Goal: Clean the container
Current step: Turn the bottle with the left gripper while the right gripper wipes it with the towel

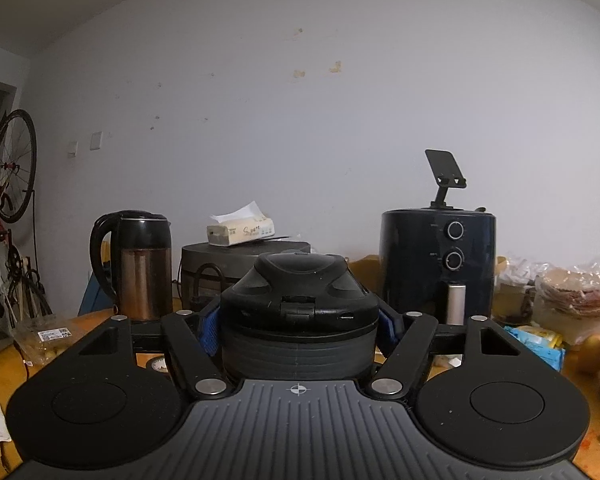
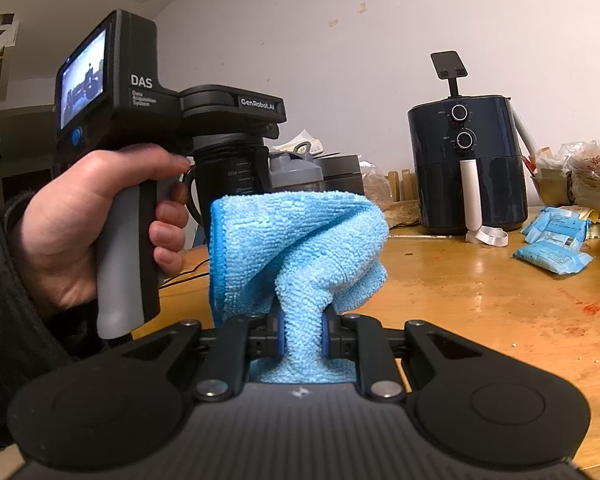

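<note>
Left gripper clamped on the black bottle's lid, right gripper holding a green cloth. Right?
Not quite: the cloth is blue, not green, as the right wrist view shows. The rest holds: the left gripper is clamped on the black bottle at its lid, and the right gripper holds the cloth.

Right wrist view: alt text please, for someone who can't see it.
The right gripper is shut on a blue cloth, held up before a dark bottle that the left gripper, held in a hand, clamps at the top. An air fryer stands behind on the wooden table.
</note>
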The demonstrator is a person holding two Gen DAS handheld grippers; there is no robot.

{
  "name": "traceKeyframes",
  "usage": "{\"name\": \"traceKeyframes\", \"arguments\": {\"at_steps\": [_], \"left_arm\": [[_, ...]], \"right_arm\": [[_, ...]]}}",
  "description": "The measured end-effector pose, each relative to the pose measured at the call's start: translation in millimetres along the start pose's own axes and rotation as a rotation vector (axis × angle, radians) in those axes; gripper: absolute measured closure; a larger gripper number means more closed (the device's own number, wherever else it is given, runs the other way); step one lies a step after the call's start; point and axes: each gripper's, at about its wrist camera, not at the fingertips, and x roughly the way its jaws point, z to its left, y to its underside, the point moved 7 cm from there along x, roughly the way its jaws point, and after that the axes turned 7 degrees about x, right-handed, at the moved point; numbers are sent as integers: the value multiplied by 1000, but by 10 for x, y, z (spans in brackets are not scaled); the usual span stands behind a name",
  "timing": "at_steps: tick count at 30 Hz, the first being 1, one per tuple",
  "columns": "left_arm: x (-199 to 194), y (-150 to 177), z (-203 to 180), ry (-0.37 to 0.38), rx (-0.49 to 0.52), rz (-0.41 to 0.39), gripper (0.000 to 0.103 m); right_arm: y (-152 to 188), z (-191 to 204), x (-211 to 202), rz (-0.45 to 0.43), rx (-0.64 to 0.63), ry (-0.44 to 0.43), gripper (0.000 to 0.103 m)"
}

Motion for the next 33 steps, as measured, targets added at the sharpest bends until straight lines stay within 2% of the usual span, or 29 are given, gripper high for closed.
{"name": "traceKeyframes", "arguments": {"at_steps": [13,33], "left_arm": [[20,-5,46,74,16,16,35],[93,49,178,349,43,-27,35]], "right_arm": [[-2,32,33,2,-3,-4,89],[-21,58,64,2,-3,-11,89]]}}
